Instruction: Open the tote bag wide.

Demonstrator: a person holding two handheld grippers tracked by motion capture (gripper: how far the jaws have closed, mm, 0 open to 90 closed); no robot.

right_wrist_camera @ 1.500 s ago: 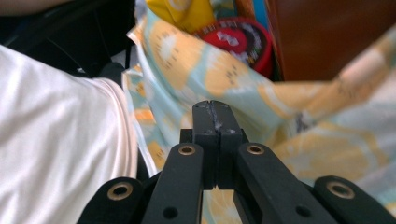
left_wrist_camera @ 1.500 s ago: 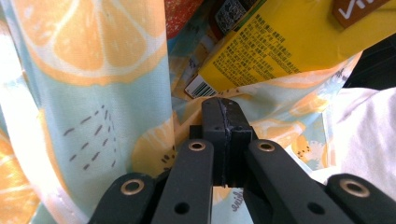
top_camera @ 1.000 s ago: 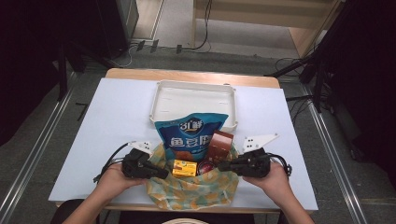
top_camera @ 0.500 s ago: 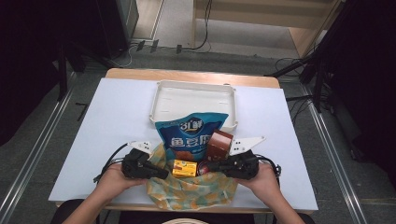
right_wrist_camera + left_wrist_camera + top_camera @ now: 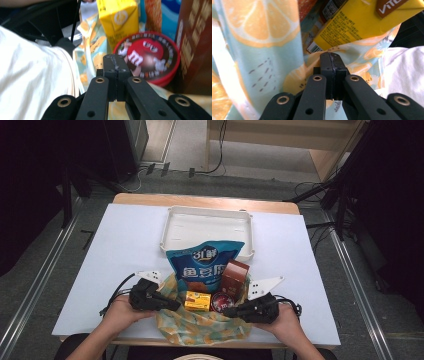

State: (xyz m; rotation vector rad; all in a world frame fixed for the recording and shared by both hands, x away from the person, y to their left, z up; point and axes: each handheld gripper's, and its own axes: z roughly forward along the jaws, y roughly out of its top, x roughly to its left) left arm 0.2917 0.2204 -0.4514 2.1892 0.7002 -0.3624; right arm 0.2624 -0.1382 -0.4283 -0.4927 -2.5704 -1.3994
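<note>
A person's left claw (image 5: 172, 304) and right claw (image 5: 229, 311), both closed and empty, rest on a lemon-print cloth bag (image 5: 200, 330) at the desk's (image 5: 120, 245) near edge; a yellow carton (image 5: 197, 301), round red tin (image 5: 220, 301), brown box (image 5: 234, 276) and blue snack bag (image 5: 202, 265) lie between them.

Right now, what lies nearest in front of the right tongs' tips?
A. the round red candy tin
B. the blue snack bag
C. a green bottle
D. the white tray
A: in the right gripper view the shut right tongs point straight at the round red candy tin, just ahead of their tips.
</note>
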